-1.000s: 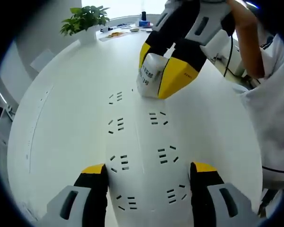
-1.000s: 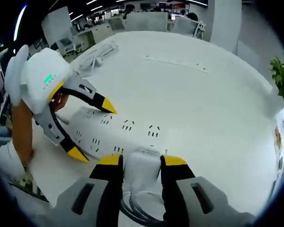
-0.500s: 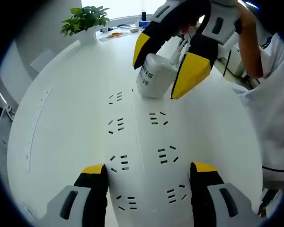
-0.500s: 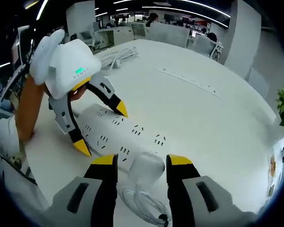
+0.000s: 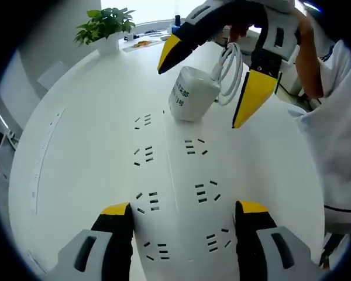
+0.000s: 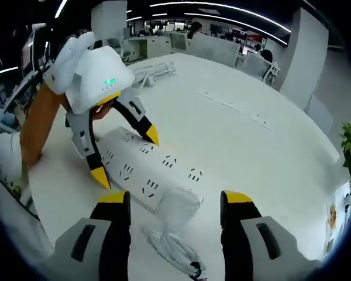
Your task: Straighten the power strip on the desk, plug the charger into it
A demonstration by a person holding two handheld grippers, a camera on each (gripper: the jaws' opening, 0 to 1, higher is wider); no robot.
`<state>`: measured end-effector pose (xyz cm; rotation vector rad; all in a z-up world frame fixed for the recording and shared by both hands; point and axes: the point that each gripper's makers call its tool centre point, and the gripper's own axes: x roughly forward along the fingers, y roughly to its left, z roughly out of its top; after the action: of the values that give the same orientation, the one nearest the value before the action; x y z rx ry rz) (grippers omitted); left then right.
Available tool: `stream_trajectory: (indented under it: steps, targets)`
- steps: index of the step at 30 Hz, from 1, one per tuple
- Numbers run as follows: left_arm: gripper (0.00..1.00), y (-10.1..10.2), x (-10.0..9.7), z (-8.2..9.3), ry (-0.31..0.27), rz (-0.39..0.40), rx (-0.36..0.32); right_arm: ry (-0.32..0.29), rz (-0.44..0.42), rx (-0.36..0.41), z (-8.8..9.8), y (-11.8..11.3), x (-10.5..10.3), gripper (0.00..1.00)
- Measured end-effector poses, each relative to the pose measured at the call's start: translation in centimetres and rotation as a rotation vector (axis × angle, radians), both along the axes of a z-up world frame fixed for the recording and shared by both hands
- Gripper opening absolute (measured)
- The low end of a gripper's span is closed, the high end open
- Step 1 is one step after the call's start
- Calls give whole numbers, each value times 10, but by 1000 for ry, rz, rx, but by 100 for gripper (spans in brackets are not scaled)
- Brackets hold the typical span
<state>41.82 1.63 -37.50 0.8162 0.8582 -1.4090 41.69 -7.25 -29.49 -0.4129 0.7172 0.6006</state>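
Charger seated in the power strip, both claws spread wide.

In the left gripper view, the left claw [image 5: 184,219] is seen at the bottom, wide apart astride the power strip [image 5: 175,193], nothing being gripped. The charger [image 5: 191,100] is plugged in at the strip's far end, upper centre, its coiled cable [image 5: 229,73] beside it. The right claw [image 5: 210,82] is held open around the charger without touching it. A plant [image 5: 105,24] is seen at upper left on the white surface [image 5: 76,146].

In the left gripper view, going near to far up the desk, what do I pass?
Left gripper → power strip → charger → right gripper → potted plant.
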Motion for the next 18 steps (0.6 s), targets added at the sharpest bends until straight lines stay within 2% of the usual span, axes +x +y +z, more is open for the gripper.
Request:
stream_trajectory:
  steps: [2, 5, 13, 18]
  targets:
    - [72, 0, 0, 0, 0, 0, 1, -24, 31, 17, 7, 3, -3, 65]
    - [72, 0, 0, 0, 0, 0, 0, -42, 27, 52, 14, 3, -5, 73]
    - [72, 1, 0, 0, 0, 1, -1, -63, 13, 68, 9, -4, -8, 82]
    - [72, 1, -2, 0, -1, 2, 2, -107, 94, 95, 8, 2, -15, 86]
